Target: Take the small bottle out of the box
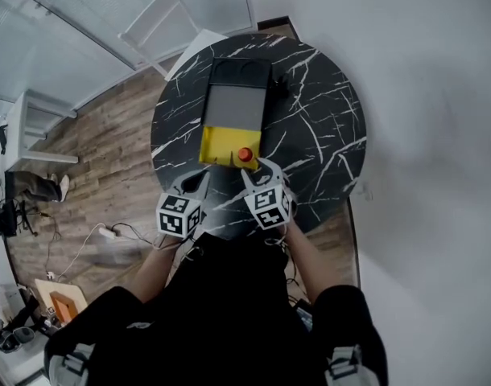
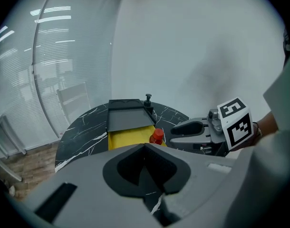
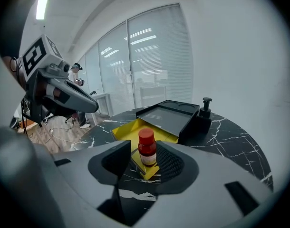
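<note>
A small brown bottle with a red cap (image 1: 245,154) (image 3: 146,148) stands upright at the near right corner of the open yellow box (image 1: 217,145) (image 3: 122,128). My right gripper (image 1: 260,170) (image 3: 144,156) is open with the bottle between its jaws; a sliver of yellow shows between the bottle and the left jaw. My left gripper (image 1: 199,182) (image 2: 145,167) hovers just left of it, over the table in front of the box, shut with nothing in it. In the left gripper view the bottle (image 2: 157,136) shows beside the right gripper (image 2: 192,132).
The box's grey-black lid (image 1: 236,107) lies tipped back over its far half. A black pump dispenser (image 1: 279,83) (image 3: 205,109) stands by the lid's far right corner. The round black marble table (image 1: 326,135) ends close behind my grippers. A white chair (image 1: 161,22) stands beyond it.
</note>
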Available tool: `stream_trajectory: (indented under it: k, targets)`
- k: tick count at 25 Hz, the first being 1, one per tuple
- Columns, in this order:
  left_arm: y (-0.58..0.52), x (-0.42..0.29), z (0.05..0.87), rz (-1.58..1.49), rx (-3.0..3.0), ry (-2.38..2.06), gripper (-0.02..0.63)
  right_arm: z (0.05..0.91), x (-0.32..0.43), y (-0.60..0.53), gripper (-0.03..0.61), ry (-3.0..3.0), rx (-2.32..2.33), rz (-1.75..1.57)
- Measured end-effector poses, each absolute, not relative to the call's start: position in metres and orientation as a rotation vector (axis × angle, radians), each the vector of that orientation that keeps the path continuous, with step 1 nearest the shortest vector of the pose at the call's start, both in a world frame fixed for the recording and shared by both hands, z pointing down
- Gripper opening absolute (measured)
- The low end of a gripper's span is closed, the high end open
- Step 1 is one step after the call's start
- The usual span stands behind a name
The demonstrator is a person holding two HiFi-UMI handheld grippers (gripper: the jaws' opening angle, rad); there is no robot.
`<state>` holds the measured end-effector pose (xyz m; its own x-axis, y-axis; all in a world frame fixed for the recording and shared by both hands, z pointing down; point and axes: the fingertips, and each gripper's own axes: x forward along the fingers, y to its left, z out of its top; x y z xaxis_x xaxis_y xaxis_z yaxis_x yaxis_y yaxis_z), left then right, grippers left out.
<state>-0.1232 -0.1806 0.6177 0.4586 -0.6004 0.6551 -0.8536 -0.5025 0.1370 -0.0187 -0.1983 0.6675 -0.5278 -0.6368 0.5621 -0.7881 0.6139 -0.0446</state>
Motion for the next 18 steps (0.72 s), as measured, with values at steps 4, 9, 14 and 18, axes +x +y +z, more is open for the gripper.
stream_trajectory:
  k: [4,9,14,18]
  targets:
    - [-0.192,-0.121,0.626,0.764,2.282,-1.18,0.0,0.675,-0.021,-0.205,0.178,-2.326,1.129,0.426]
    - [-0.202,-0.117,0.634,0.764,2.285,-1.138,-0.001,0.682,-0.027,-0.21,0.187,-2.303,1.138,0.445]
    - [-0.21,-0.116,0.64,0.769,2.3,-1.088,-0.002,0.69,-0.032,-0.218,0.193,-2.27,1.15,0.455]
    - [-0.214,-0.118,0.645,0.763,2.302,-1.055,-0.002,0.696,-0.033,-0.221,0.201,-2.223,1.156,0.467]
